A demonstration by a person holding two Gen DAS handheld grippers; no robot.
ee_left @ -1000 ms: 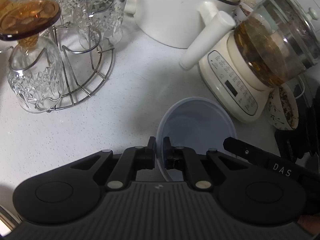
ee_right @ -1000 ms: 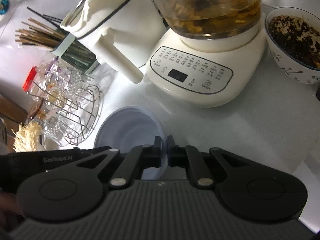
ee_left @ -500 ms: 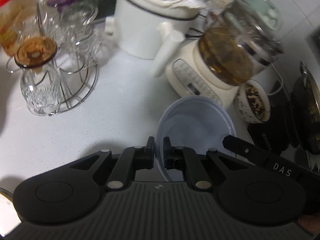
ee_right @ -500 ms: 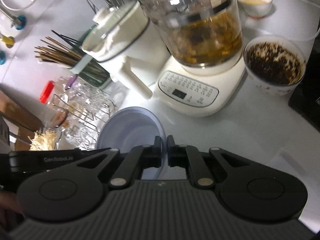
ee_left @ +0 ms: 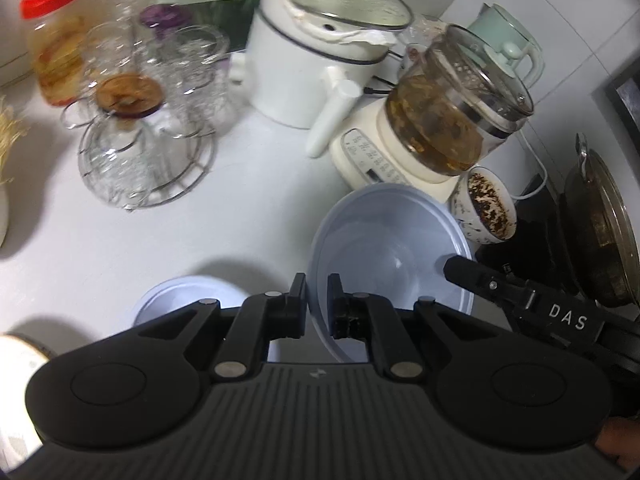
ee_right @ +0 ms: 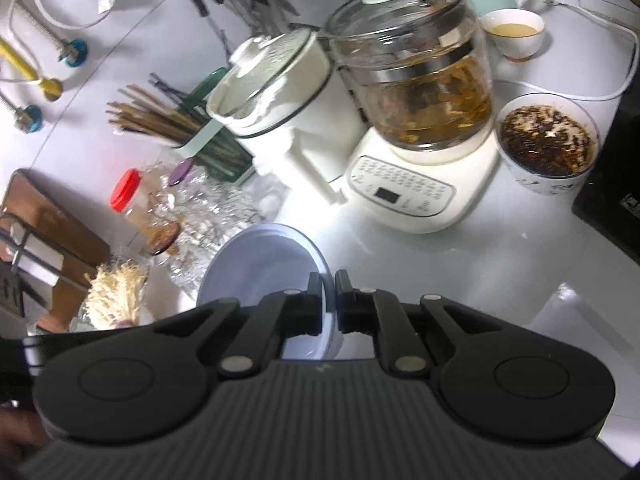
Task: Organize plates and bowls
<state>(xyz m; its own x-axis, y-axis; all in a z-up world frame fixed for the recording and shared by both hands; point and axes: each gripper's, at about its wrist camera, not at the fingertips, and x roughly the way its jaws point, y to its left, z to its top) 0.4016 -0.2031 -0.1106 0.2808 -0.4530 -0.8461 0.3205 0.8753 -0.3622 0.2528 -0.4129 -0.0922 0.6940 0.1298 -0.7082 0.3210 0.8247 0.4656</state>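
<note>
- Both grippers have risen from the white counter (ee_left: 256, 208) since a second ago, carrying the pale blue bowl (ee_left: 392, 240) up with them; the glass rack and appliances now sit farther off in each view, and a second blue dish (ee_left: 188, 292) has come into sight at 7 o'clock of the bowl.
- Left gripper (ee_left: 318, 292) is clamped on the bowl's near rim, its jaws all but closed with only the thin wall between them.
- Right gripper (ee_right: 329, 292) pinches the opposite rim of the same bowl (ee_right: 260, 264) just as tightly; in the left view its black finger shows at the bowl's 4 o'clock edge.
- Gripping two facing edges likely keeps the light bowl level and stops it swinging.
- Beyond the bowl at 12 o'clock stands the glass kettle (ee_left: 452, 120) on its cream base, with a speckled cup (ee_left: 488, 208) at 2 o'clock.
- Judged from the layout, the bowl seems bound for stacking with the other dish.
</note>
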